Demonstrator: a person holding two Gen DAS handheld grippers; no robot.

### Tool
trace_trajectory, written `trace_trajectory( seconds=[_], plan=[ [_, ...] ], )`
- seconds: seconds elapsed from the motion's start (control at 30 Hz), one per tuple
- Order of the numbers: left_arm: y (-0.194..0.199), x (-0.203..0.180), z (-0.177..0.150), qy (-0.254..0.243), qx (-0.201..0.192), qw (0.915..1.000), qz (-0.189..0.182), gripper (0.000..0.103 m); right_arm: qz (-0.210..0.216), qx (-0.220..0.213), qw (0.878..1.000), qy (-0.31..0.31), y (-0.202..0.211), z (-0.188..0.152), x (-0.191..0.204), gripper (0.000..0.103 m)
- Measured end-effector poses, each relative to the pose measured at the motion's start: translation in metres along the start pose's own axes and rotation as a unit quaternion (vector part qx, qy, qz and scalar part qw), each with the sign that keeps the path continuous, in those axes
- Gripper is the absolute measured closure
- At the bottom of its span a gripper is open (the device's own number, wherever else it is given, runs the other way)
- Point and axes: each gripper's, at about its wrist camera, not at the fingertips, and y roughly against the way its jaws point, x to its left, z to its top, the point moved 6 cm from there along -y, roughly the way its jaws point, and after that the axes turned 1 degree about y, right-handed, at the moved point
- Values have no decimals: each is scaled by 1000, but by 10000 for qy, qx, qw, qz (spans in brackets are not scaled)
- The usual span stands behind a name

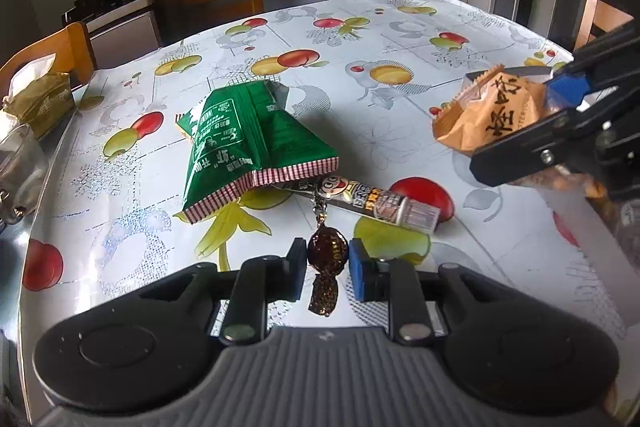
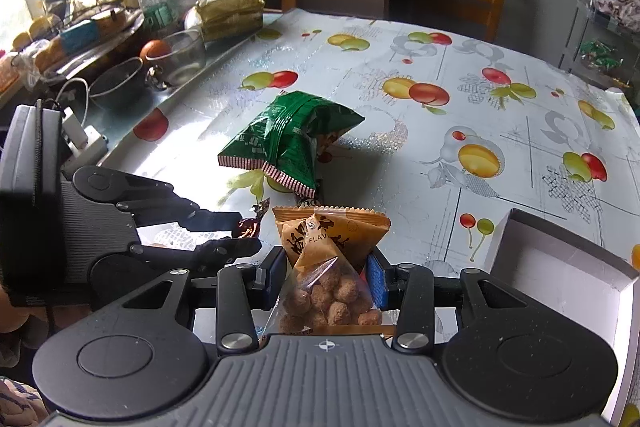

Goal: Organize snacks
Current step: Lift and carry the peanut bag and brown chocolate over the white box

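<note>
Brown foil of a wrapped candy (image 1: 323,254) is pinched between the pads of the left hand-held gripper (image 1: 324,259), held clear above the bench (image 1: 400,39). Just beyond it lies the green snack bag (image 1: 248,143), resting partly over a tube-shaped snack (image 1: 380,203). To the right of the green snack bag, an orange packet (image 2: 332,263) is clamped in the right hand-held gripper (image 2: 332,279). Open bench is seen beyond the green snack bag; a white box (image 2: 560,259) sits at its right, near the bench edge.
</note>
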Motion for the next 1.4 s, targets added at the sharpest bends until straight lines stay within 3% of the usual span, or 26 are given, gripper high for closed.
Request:
trace_trajectory(
  seconds=[0.5, 1.4],
  plan=[
    [48, -35, 24, -111, -323, 9987, -365, 83, -87, -347, 9983, -455, 31, -16, -16, 60],
    [73, -116, 57, -796, -714, 9891, -1013, 83, -705, -688, 9870, -1269, 87, -59, -77, 60]
  ],
)
